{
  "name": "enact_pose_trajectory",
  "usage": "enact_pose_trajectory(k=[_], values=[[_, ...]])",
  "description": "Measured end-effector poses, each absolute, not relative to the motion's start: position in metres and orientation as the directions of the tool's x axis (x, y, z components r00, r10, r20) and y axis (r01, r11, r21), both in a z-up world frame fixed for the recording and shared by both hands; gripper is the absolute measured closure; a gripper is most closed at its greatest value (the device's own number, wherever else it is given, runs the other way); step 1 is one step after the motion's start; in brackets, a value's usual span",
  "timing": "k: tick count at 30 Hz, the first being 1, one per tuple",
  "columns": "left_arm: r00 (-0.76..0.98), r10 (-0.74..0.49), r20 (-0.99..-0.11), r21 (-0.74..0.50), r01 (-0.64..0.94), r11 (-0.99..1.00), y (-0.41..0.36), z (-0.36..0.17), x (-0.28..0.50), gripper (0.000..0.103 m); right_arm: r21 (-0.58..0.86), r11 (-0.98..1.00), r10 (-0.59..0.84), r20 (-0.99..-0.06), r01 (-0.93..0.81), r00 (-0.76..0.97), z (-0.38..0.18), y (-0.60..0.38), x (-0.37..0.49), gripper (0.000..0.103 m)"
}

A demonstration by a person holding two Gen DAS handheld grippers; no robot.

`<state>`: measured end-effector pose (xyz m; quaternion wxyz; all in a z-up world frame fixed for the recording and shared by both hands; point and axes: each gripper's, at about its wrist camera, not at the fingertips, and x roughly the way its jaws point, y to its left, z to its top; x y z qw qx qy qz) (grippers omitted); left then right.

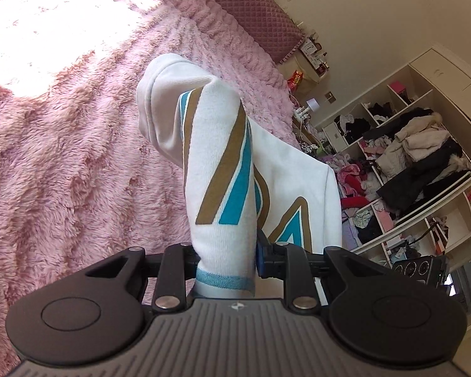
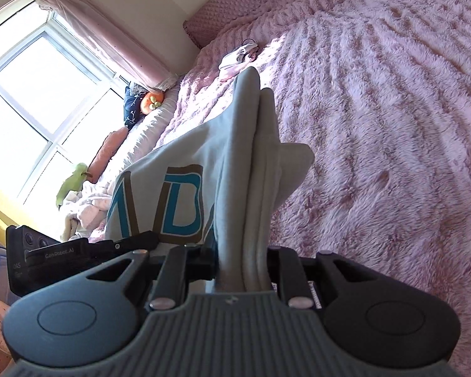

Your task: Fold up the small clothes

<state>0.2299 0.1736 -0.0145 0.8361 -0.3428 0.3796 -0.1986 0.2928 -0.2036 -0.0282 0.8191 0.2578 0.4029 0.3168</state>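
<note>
We see a white sweatshirt [image 1: 216, 169] with gold and teal lettering, lifted above a fluffy pink bed cover [image 1: 62, 132]. In the left wrist view, at centre frame, the left gripper [image 1: 226, 264] is clamped on a bunched part near the garment's teal-striped hem, and the cloth rises up the middle of the frame. In the right wrist view the right gripper [image 2: 245, 270] is pinched on several folded layers of the same sweatshirt [image 2: 179, 194], whose letters spread to the lower left. A small pale garment [image 2: 238, 58] lies on the cover in the upper middle. A bright window [image 2: 31, 94] fills the upper left. In the left view, cluttered shelves [image 1: 408, 163] stand at right.
</note>
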Motion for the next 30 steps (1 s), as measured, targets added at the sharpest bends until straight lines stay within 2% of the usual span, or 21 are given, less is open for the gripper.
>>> enact_pose_trajectory(k=[7,11,13,15,16,18,20,22,25,30], values=[[0.618,-0.595,-0.513,-0.735,0.041,0.677,0.196,-0.085,0.252,0.076,0.648,0.718,0.682,-0.583,-0.253,0.443,-0.089,-0.175,0.321,0.088],[0.603,-0.585,-0.542,-0.717,0.032,0.697,0.201,-0.124,0.276,0.076,0.565,0.786,0.612,-0.658,-0.249,0.439,-0.126,-0.157,0.345,0.088],[0.592,-0.583,-0.556,-0.717,0.013,0.697,0.206,-0.14,0.286,0.076,0.521,0.813,0.581,-0.689,-0.26,0.434,-0.142,-0.149,0.361,0.084],[0.584,-0.601,-0.546,-0.744,-0.007,0.668,0.215,-0.156,0.291,0.076,0.474,0.841,0.54,-0.718,-0.26,0.438,-0.152,-0.145,0.372,0.073],[0.58,-0.613,-0.536,-0.76,-0.014,0.65,0.219,-0.161,0.292,0.075,0.463,0.851,0.524,-0.72,-0.247,0.456,-0.154,-0.146,0.374,0.071],[0.568,-0.647,-0.509,-0.796,-0.023,0.605,0.23,-0.171,0.29,0.073,0.436,0.869,0.492,-0.7,-0.235,0.518,-0.149,-0.151,0.369,0.067],[0.563,-0.672,-0.481,-0.824,-0.028,0.566,0.238,-0.176,0.287,0.072,0.407,0.879,0.466,-0.627,-0.248,0.624,-0.134,-0.161,0.352,0.063],[0.562,-0.686,-0.462,-0.838,-0.023,0.545,0.245,-0.176,0.285,0.072,0.464,0.835,0.534,-0.555,-0.296,0.638,-0.118,-0.17,0.33,0.06],[0.567,-0.685,-0.458,-0.837,-0.015,0.548,0.255,-0.171,0.285,0.072,0.545,0.731,0.674,-0.483,-0.41,0.559,-0.107,-0.173,0.298,0.059],[0.563,-0.67,-0.484,-0.83,-0.054,0.555,0.255,-0.174,0.303,0.068,0.564,0.666,0.745,-0.538,-0.488,0.395,-0.135,-0.155,0.262,0.059]])
